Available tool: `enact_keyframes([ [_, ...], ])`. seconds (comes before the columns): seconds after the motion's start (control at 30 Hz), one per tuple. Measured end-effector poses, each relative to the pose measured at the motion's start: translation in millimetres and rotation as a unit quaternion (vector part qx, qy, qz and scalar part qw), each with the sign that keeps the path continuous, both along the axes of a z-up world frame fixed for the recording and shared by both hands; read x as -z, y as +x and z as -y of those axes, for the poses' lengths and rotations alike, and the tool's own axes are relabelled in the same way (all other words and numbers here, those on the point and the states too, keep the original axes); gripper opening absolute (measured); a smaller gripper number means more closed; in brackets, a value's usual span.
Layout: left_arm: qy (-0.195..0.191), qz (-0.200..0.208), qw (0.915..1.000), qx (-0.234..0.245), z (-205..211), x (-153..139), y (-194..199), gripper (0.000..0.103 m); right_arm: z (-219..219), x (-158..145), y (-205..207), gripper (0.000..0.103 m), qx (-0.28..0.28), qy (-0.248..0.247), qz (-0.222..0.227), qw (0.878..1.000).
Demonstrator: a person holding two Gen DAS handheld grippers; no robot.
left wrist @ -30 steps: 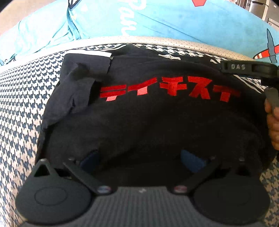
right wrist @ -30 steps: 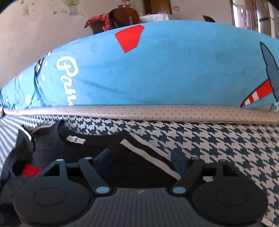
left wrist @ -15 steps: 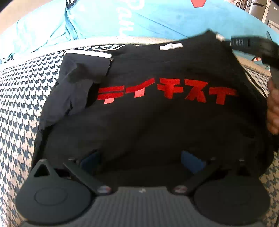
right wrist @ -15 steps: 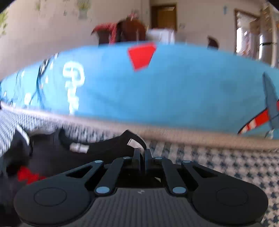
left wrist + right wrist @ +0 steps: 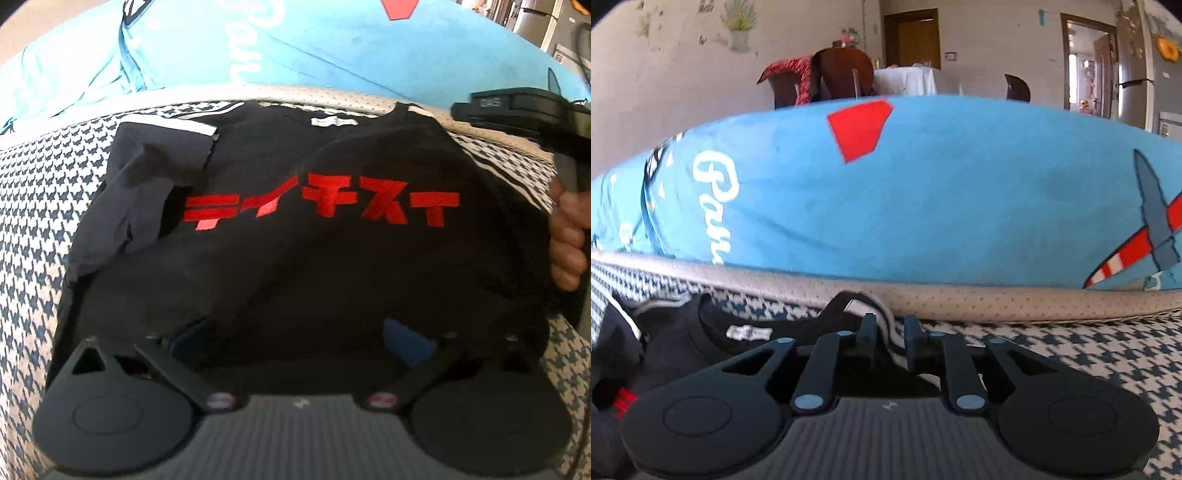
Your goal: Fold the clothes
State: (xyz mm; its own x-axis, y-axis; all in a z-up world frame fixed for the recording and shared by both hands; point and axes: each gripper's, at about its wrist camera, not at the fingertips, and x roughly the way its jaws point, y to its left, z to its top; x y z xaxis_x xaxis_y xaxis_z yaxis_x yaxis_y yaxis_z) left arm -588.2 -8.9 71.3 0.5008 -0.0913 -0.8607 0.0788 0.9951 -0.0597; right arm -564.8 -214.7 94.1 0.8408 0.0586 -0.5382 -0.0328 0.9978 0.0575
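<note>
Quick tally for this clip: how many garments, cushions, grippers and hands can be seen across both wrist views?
Garments: 1, the black T-shirt with red lettering
Cushions: 1, the blue printed cushion
Grippers: 2, the left gripper and the right gripper
Hands: 1, the right hand
Total: 5

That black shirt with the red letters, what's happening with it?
A person is folding the black T-shirt on a houndstooth-patterned cushion, using a handheld gripper in each hand. The right gripper has pinched the shirt's striped sleeve near the collar and is lifting it off the cushion. The left gripper sits at the shirt's lower hem with its fingers spread apart. The other sleeve lies crumpled on the shirt. A blue pillow sits behind.
</note>
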Motion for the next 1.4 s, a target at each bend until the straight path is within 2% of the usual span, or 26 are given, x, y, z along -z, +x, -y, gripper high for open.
enact_keyframes([
  [0.1, -0.004, 0.002, 1.0000, 0.004, 2, -2, -3, 0.103, 14, -12, -15, 0.019, 0.011, 0.010, -0.003, 1.000],
  [0.2, -0.008, 0.003, 0.9999, 0.007, 1, -2, -3, 0.103, 33, -15, -30, 0.024, 0.045, 0.031, -0.013, 0.998],
  [0.33, -0.012, 0.007, 0.9998, 0.012, 2, -5, -6, 0.103, 58, -20, -52, 0.025, 0.086, 0.038, -0.030, 0.995],
  [0.43, -0.009, 0.009, 0.9998, 0.012, 4, -5, -7, 0.103, 75, -26, -78, 0.035, 0.111, 0.039, -0.030, 0.993],
  [0.5, -0.008, 0.011, 0.9998, 0.013, 5, -6, -8, 0.103, 85, -25, -97, 0.046, 0.128, 0.047, -0.033, 0.990],
  [0.67, -0.004, 0.013, 0.9998, 0.014, 7, -5, -10, 0.103, 96, -17, -117, 0.047, 0.151, 0.056, -0.063, 0.985],
  [0.83, -0.002, 0.010, 0.9998, 0.016, 8, -4, -10, 0.103, 97, -5, -122, 0.047, 0.159, 0.106, -0.089, 0.978],
  [1.03, -0.001, 0.000, 0.9999, 0.015, 11, 0, -11, 0.103, 81, 14, -107, 0.047, 0.154, 0.095, -0.105, 0.978],
  [1.07, -0.001, -0.002, 0.9999, 0.016, 11, 1, -11, 0.103, 78, 16, -106, 0.043, 0.157, 0.091, -0.099, 0.978],
  [1.1, -0.001, -0.005, 0.9998, 0.018, 12, 2, -12, 0.103, 76, 16, -104, 0.026, 0.152, 0.088, -0.096, 0.980],
  [1.13, -0.003, -0.007, 0.9998, 0.019, 12, 3, -12, 0.103, 73, 17, -102, 0.015, 0.146, 0.085, -0.094, 0.981],
  [1.17, -0.007, -0.009, 0.9997, 0.022, 12, 3, -12, 0.103, 72, 16, -101, 0.009, 0.146, 0.085, -0.088, 0.982],
  [1.2, -0.012, -0.012, 0.9995, 0.025, 12, 2, -13, 0.103, 71, 15, -101, 0.009, 0.148, 0.085, -0.081, 0.982],
  [1.3, -0.025, -0.020, 0.9985, 0.044, 16, 2, -15, 0.103, 67, 0, -108, 0.008, 0.181, 0.038, -0.026, 0.982],
  [1.4, -0.027, -0.022, 0.9975, 0.061, 22, 1, -19, 0.103, 69, -12, -115, 0.008, 0.217, 0.018, 0.005, 0.976],
])
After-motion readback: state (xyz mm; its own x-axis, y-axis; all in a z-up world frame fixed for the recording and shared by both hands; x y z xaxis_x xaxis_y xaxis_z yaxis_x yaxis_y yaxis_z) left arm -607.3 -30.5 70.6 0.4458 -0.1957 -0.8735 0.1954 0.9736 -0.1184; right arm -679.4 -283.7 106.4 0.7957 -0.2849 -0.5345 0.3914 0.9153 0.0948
